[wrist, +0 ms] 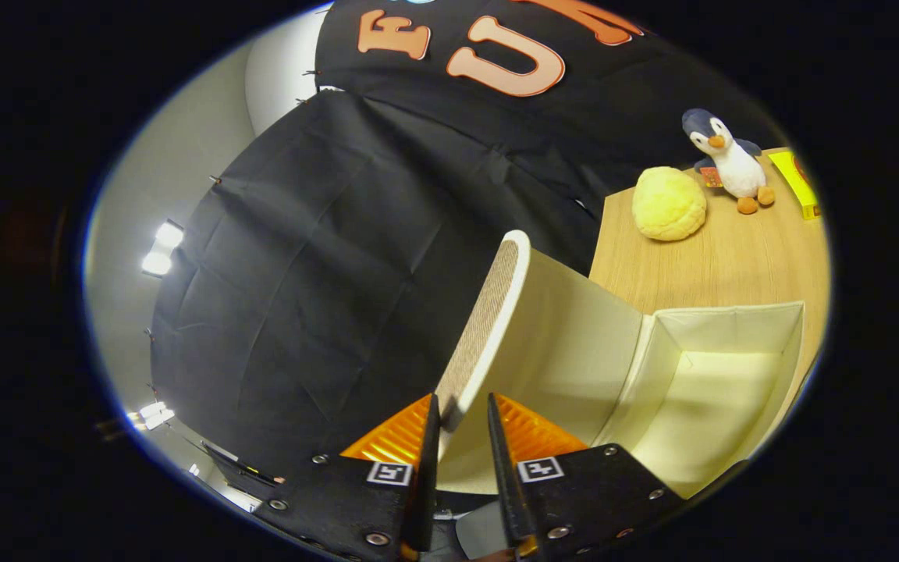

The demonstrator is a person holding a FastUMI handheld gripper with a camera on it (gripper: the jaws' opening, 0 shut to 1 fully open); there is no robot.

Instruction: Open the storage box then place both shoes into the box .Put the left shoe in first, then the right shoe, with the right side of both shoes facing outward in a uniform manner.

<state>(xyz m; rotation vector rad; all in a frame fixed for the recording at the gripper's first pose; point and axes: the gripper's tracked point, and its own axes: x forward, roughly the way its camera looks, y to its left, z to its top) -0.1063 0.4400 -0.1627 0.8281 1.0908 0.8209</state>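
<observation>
The storage box (789, 343) is a cream fabric box standing on the wooden table (730, 257). Its inside shows bare cream walls and floor. The lid (566, 336) is swung up and stands open, with a woven tan outer face and a cream inner face. My gripper (463, 406) is shut on the lid's free edge, which sits pinched between the two fingers. The box's opening lies just beyond the fingers, past the raised lid.
Beyond the box on the table are a round yellow plush (669, 204), a penguin toy (730, 160) and a yellow packet (799, 183) near the table's far edge. Black cloth wall (325, 273) hangs on the lid's outer side, with bright lamps (161, 250) beside it.
</observation>
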